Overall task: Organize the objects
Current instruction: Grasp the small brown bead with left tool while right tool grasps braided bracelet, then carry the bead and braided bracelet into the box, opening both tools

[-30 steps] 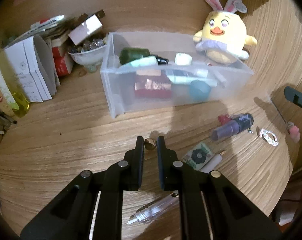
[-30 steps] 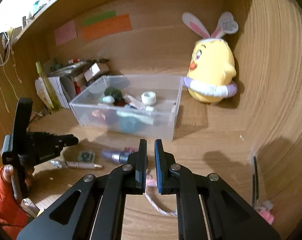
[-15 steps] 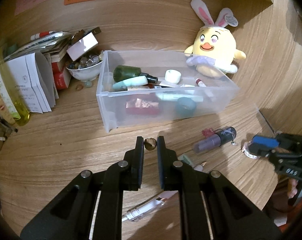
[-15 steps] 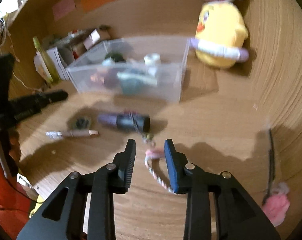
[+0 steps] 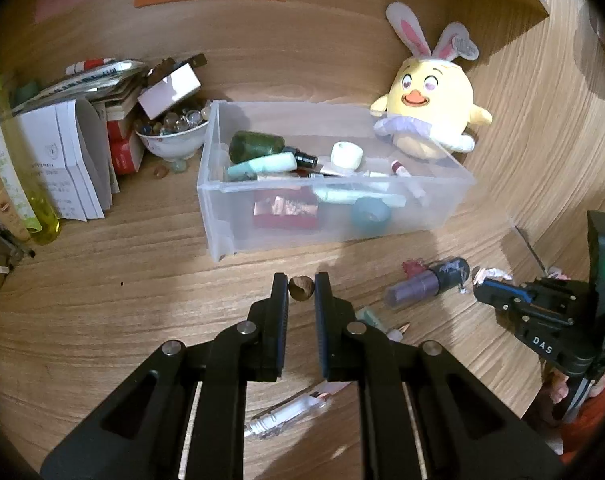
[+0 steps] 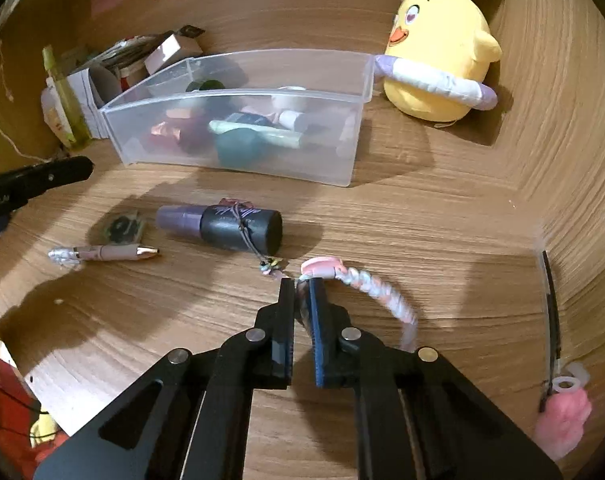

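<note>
Left tongs tilt downward, jaws pinched on a small brown nut. Right tongs also tilt downward, jaws closed tight on a pink-and-white hair tie.

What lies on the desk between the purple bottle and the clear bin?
Bare wood only, in the right wrist view: nothing lies between the purple bottle and the clear bin.

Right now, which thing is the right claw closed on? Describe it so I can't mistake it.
Start at the clear bin in front of the yellow chick plush. On the wood nearer the camera lies a purple bottle; just right of it the right claw pinches a hair tie. It is the only twisted pink-and-white loop, with a flat pink charm on it.
</note>
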`<state>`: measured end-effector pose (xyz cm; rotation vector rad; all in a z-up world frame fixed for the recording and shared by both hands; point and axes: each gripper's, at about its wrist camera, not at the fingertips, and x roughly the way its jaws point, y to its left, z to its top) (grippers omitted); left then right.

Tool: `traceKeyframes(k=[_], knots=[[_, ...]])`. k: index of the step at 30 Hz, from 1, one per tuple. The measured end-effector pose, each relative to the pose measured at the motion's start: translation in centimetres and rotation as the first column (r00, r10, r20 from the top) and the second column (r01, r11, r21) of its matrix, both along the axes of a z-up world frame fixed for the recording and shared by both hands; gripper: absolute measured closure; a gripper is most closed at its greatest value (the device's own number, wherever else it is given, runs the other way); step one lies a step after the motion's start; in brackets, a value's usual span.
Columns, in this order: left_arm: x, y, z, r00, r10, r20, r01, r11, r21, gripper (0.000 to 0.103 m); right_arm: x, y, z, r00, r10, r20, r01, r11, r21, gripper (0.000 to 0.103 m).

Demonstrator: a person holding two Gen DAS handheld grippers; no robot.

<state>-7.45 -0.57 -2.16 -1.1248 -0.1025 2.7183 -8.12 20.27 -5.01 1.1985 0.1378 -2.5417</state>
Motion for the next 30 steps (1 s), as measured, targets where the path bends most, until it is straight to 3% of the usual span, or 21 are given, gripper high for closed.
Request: traceKeyframes(k=[5,17,30], knots=[[-0.3,0.1,0.9,1.0,0.003,-0.025,-0.003,1.0,0.015,0.091,-0.1,0.9,1.3,0.999,-0.026,-0.031,0.024,0.998,-0.056,0.099],[-1.3,0.5,3.7,0.995,0.003,-0.097,0.001,0.999,0.037,0.091,-0.5,0.6,8.1,0.976,-0.017,-0.216,-0.014,0.99,-0.143,0.099],[-4.8,1.1,5.6,0.992,0.018,-0.126,-0.014,0.999,0.034,0.091,-4.6,-2.9,10.5,0.953,0.051,-0.298,-0.102,0.982,-0.158,0.099]])
